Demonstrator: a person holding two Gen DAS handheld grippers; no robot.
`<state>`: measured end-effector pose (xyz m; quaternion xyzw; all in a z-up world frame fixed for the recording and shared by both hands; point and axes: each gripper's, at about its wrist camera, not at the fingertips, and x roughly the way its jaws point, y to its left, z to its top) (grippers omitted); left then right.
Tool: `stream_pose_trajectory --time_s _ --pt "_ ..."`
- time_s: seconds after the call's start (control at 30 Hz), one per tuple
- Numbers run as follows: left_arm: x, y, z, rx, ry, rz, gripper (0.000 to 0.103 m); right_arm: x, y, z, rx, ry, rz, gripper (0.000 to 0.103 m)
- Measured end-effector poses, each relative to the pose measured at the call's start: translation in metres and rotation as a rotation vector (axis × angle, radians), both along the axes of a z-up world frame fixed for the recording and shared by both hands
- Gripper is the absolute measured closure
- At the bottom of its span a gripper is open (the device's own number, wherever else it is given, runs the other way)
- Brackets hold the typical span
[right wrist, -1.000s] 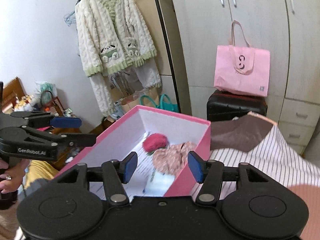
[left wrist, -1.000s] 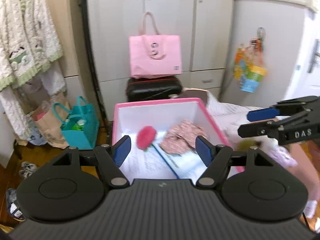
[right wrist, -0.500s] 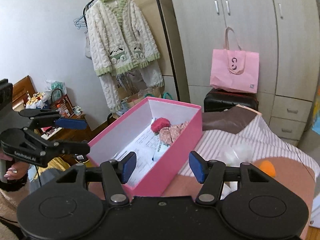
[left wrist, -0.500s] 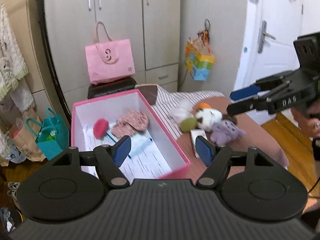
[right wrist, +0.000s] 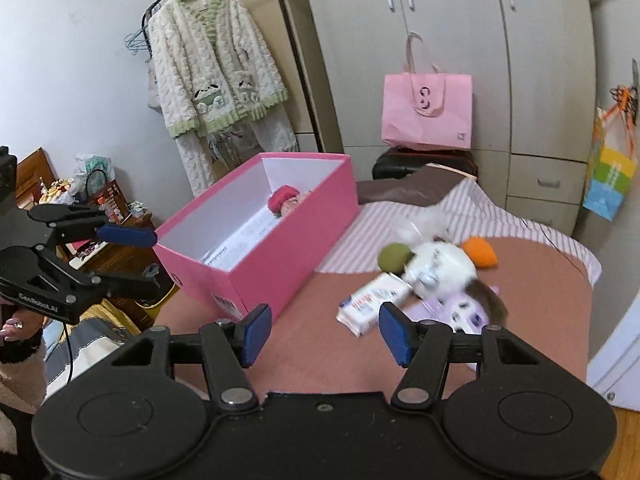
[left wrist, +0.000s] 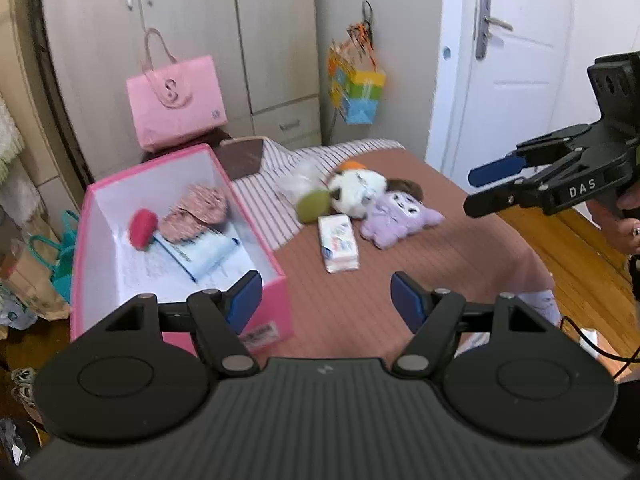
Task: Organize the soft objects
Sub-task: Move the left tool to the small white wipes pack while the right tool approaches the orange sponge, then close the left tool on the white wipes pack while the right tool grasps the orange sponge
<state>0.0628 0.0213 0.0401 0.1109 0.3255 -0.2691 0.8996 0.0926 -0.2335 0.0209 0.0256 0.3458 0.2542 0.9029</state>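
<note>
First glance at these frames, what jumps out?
The open pink box at the left of the brown bedspread, already holding a red soft item and a floral fabric piece. To its right lies a cluster of plush toys: white, purple, green, with a tissue pack in front. Both tools, left tool and right tool, are empty.

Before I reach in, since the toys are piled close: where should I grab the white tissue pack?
Probably take the white tissue pack across its two long sides, near the end facing the camera. It lies flat on the brown cover, and that end is clear, while the far end sits close to the plush pile. Come from above with the right tongs, already open.
</note>
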Motion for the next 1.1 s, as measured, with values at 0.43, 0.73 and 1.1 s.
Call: stream_pose_trajectory --time_s 0.43,0.73,1.1 --pt "0.036 -0.077 -0.027 0.042 -0.003 -0.020 0.036 0.018 -0.043 -0.030 -0.001 -0.071 -0.088 0.038" --pt "0.088 -0.107 -0.065 0.034 0.023 0.058 0.038 0.080 -0.065 -0.053 0.014 -0.154 -0.132 0.038" --pt "0.131 -0.125 -0.100 0.044 0.007 0.123 0.038 0.168 -0.077 -0.084 -0.010 -0.140 -0.113 0.038"
